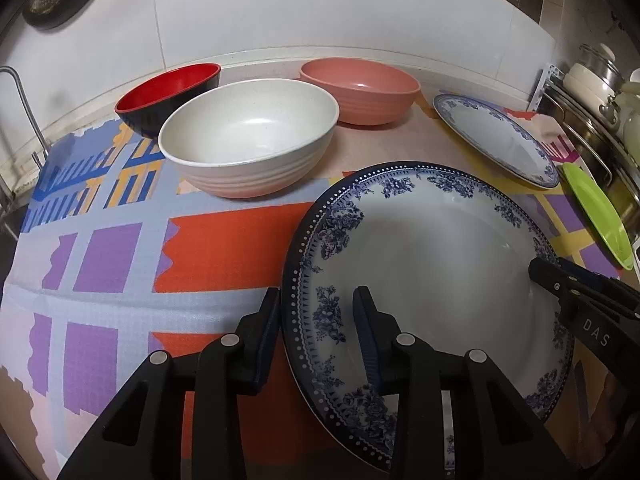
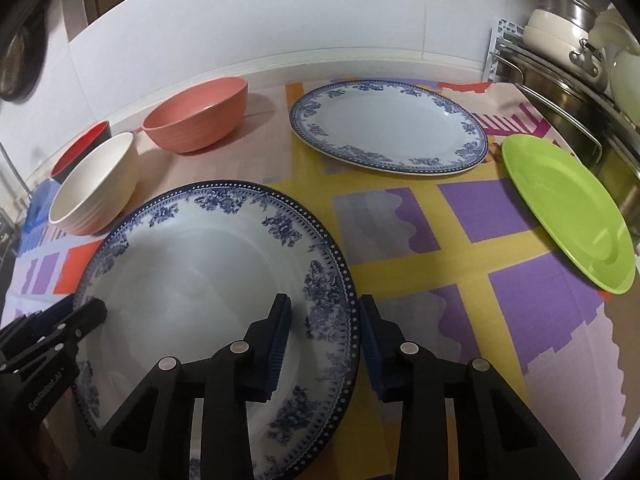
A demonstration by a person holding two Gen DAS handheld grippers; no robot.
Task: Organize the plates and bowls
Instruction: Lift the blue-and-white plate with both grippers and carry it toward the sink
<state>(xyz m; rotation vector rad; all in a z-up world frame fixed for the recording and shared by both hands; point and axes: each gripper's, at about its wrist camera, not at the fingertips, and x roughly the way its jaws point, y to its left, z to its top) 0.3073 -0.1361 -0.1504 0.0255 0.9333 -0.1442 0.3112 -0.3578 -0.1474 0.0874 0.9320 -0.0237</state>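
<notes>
Both my grippers straddle opposite rims of the near blue-patterned plate [image 1: 432, 264]: left gripper [image 1: 316, 312] and right gripper [image 2: 324, 320] each have one finger over the plate and one outside, though I cannot tell whether the pads press yet. I count three plates, with a second patterned plate [image 2: 388, 128] and a green plate [image 2: 568, 208], and three bowls: cream [image 1: 248, 140], pink [image 1: 360, 88], red-and-black [image 1: 168, 92]. Pots [image 2: 560, 28] at right are cut off.

L gripper [image 1: 316, 300] & R gripper [image 2: 324, 308] angled down, jaws part-closed, each straddling plate [image 1: 440, 248] rim
</notes>
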